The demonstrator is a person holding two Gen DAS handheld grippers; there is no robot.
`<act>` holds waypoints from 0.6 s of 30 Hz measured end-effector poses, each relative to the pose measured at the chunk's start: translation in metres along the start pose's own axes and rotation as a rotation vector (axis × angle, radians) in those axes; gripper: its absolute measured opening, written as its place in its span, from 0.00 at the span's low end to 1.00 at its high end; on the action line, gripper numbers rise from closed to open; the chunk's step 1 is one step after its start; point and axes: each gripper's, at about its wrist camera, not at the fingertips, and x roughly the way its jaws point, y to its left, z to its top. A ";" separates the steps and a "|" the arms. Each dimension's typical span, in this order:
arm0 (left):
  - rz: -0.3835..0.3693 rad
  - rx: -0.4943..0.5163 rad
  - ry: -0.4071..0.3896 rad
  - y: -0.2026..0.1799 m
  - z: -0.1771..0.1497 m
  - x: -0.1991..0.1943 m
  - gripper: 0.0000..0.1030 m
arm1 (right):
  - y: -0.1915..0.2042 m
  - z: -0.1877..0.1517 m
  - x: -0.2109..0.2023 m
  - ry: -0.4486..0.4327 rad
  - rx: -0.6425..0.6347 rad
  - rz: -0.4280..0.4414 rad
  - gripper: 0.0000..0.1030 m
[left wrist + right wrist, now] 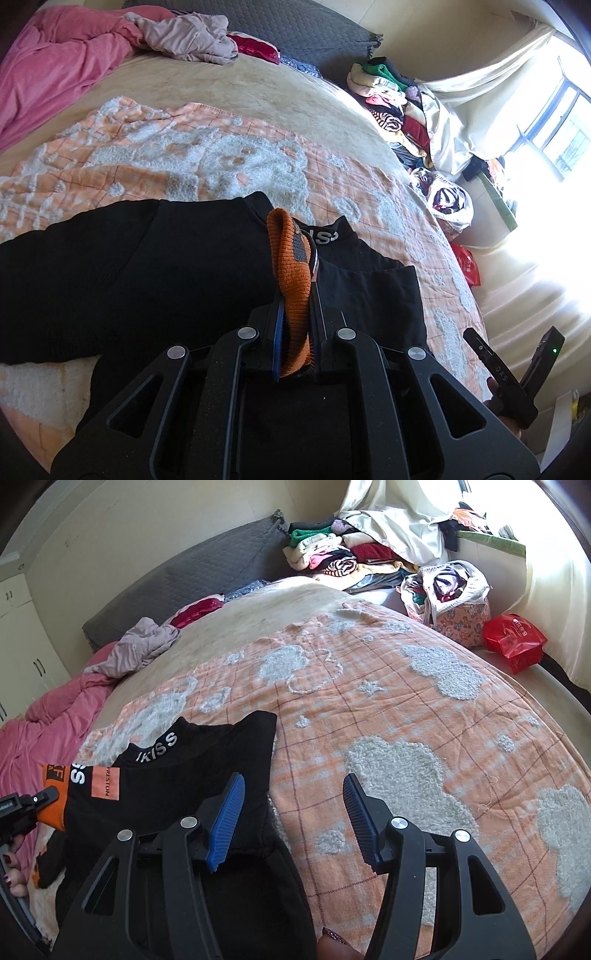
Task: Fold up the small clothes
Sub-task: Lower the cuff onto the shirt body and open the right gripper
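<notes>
A small black top (155, 266) with white letters on its collar lies on the orange and white blanket (207, 147). My left gripper (295, 295) is shut on the top's orange ribbed cuff (291, 258), held up over the black cloth. In the right wrist view the same top (192, 760) lies at the lower left, with an orange label (105, 782). My right gripper (295, 819) is open and empty, its left pad (227, 819) over the top's right edge, its right pad over the bare blanket (406, 709). The left gripper (26, 808) shows at the far left edge there.
A pink quilt (55, 62) and a beige garment (188, 37) lie at the head of the bed. A pile of clothes (340, 557), a floral bag (450, 602) and a red bag (513, 642) sit beside the bed near the curtain.
</notes>
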 end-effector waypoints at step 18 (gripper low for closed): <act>0.090 -0.012 -0.015 0.033 -0.015 -0.013 0.06 | 0.040 -0.013 0.012 0.023 -0.158 0.014 0.53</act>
